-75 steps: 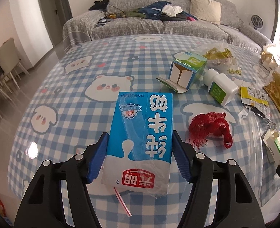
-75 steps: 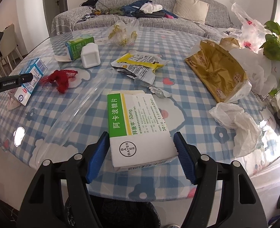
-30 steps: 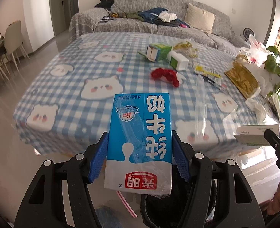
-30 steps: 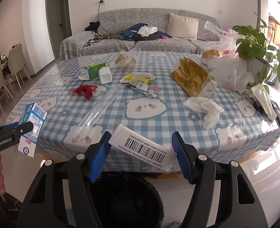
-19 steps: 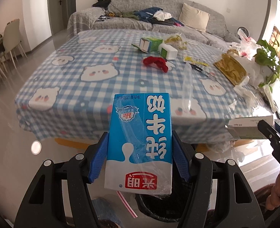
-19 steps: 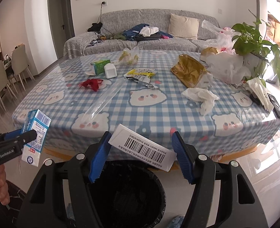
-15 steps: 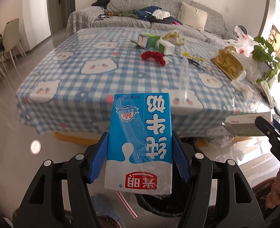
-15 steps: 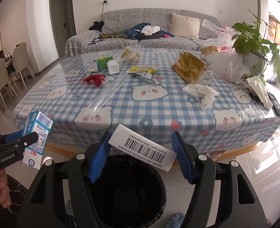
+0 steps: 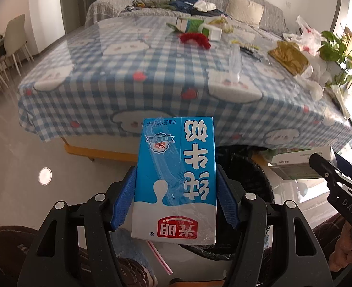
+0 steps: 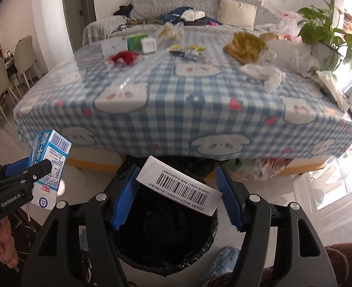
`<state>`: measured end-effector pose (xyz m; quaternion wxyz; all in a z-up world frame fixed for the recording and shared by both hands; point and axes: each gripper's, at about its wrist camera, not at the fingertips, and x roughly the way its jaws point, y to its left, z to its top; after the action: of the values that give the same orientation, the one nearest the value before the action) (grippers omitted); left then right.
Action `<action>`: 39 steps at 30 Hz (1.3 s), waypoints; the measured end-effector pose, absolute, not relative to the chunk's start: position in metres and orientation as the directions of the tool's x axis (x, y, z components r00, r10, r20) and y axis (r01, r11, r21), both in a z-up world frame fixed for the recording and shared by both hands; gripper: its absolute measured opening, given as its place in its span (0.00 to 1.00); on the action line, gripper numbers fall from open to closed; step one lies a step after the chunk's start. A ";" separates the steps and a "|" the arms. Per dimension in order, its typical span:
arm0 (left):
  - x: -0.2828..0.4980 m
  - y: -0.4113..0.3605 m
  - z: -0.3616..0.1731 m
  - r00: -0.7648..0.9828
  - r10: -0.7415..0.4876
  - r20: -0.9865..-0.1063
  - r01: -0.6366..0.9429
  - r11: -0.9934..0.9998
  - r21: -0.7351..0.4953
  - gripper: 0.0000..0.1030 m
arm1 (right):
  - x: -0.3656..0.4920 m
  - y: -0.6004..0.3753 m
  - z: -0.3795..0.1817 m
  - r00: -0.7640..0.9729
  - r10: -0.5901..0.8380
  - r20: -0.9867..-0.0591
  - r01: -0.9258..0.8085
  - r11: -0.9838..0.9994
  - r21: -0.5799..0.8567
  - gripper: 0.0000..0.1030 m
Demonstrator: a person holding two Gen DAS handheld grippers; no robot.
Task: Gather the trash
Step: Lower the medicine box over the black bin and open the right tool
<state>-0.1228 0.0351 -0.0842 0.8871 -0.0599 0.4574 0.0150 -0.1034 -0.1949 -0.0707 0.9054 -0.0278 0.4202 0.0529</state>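
Tabletop (image 10: pixel 188 110) receded, bin (image 10: pixel 166 234) nearer, sofa (image 10: pixel 176 2) behind

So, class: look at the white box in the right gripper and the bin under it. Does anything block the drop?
Nothing visible does. The right gripper holds the white box directly above the open mouth of the black-lined bin, with only air between them. The milk carton hangs off to the left, clear of that path.
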 end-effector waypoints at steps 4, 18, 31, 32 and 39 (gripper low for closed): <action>-0.121 0.036 -0.098 0.569 -0.022 -0.822 -0.094 0.991 -0.092 0.60 | -0.098 -0.194 -0.086 0.623 0.054 -0.780 -0.105 0.994 -0.015 0.61; -0.122 0.041 -0.111 0.565 0.013 -0.825 -0.110 0.992 -0.060 0.60 | -0.084 -0.171 -0.116 0.586 0.062 -0.808 -0.137 0.990 -0.024 0.61; -0.119 0.031 -0.113 0.553 -0.001 -0.833 -0.101 0.993 -0.068 0.60 | -0.083 -0.169 -0.117 0.601 0.047 -0.798 -0.141 0.989 -0.048 0.91; -0.118 0.029 -0.114 0.551 -0.002 -0.835 -0.099 0.993 -0.068 0.60 | -0.083 -0.170 -0.117 0.604 0.042 -0.796 -0.138 0.989 -0.052 0.91; -0.113 0.011 -0.118 0.538 -0.032 -0.843 -0.072 0.994 -0.083 0.60 | -0.079 -0.195 -0.122 0.592 0.013 -0.806 -0.097 0.994 -0.055 0.92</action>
<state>-0.1135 0.0106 -0.1177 0.8751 -0.0538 0.4807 0.0113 -0.0795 -0.1955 -0.1217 0.8909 -0.0465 0.4507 0.0311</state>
